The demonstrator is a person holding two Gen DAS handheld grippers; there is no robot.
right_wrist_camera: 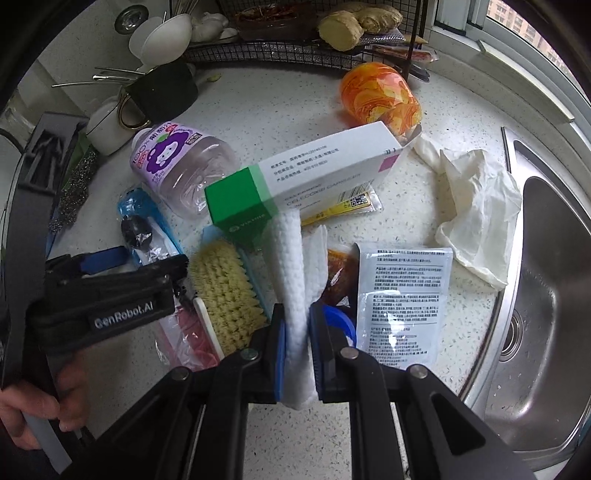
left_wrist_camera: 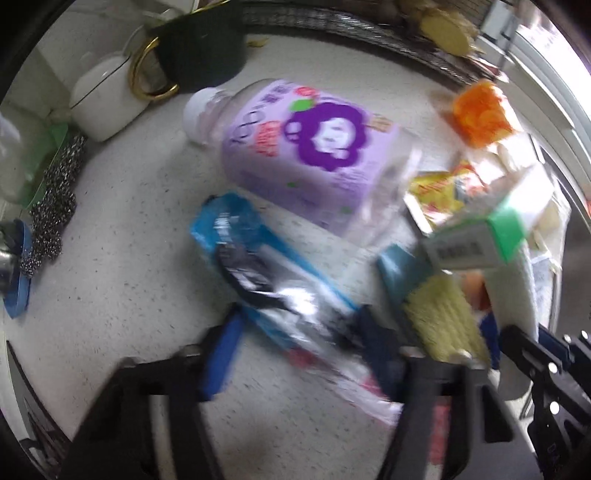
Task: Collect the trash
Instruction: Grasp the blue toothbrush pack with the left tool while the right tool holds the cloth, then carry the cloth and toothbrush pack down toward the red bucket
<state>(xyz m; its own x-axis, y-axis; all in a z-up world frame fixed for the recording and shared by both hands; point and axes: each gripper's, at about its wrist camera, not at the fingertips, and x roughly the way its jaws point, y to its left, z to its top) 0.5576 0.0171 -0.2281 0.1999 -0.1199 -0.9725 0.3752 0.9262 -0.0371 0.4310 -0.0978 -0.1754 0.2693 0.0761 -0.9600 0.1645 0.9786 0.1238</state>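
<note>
The right gripper point(right_wrist_camera: 297, 325) is clenched on a folded white paper towel point(right_wrist_camera: 293, 258), held upright over the near middle of the counter point(right_wrist_camera: 258, 122). The left gripper point(left_wrist_camera: 295, 354) straddles the blue toothbrush packet point(left_wrist_camera: 258, 273), lying on the counter's left, but blur hides whether its pads press on it. The packet's long axis runs far-left to near-right, crosswise between those jaws; the left hand is nearer.

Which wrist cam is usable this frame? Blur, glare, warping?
Left wrist: motion blur all over, the purple-label bottle and blue wrapper smeared, print unreadable. Right wrist: sharp, text on the green-and-white box legible, the tissue in the right claw crisp; bright window top right, sheen on the sink. Both show fisheye bending and dark corners.
</note>
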